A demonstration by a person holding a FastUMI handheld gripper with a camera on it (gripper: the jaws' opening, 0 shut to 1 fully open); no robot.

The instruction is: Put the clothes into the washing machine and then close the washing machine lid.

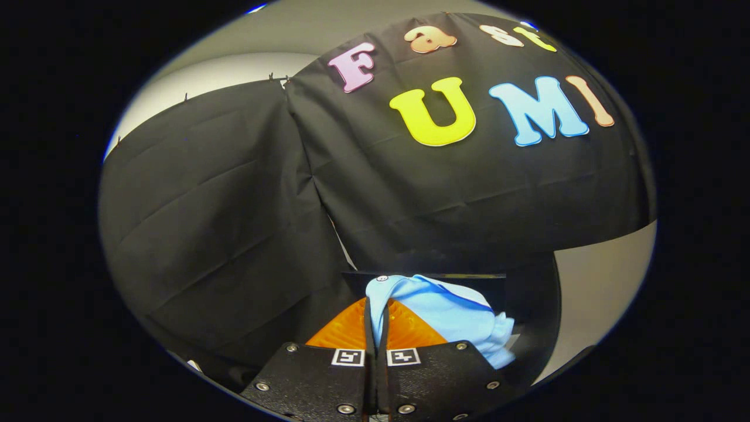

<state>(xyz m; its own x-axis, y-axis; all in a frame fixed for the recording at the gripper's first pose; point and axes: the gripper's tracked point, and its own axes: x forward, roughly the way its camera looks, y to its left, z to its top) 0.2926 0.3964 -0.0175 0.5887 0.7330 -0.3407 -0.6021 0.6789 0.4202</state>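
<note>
So the room first: the back of the booth is draped in black cloth [246, 193], two panels of it meeting at a seam a bit left of the gripper, creased and hanging loose. Above the cloth you can see a pale grey wall [234, 70], and off to the right past the edge of the drape there's a plain beige wall [603, 287]. Can't really make out a floor or a tabletop from this angle, the camera is tipped up too much for that.

Just under the cloth, right beyond the fingers, there's a dark boxy shape with a thin straight top edge [469, 275]. Might be part of the machine, but honestly too dark to tell. In front of it is an orange ribbed plastic piece [345, 331], fanning out behind the fingertips; only a wedge of it shows.

Now the gripper [375, 328]: the two black fingers [368, 328] are pinched almost fully together, just a sliver between them, each base plate showing a little square black-and-white marker. They're clamped on a light blue soft fabric garment [451, 316]. A narrow fold of it runs up between the fingertips and pokes out above them, with a small metal snap at the top, and the rest of the cloth bunches and hangs off to the right of the fingers, with a frilly gathered hem at the low end. The garment is lifted, in front of the orange piece and the dark box.
</note>
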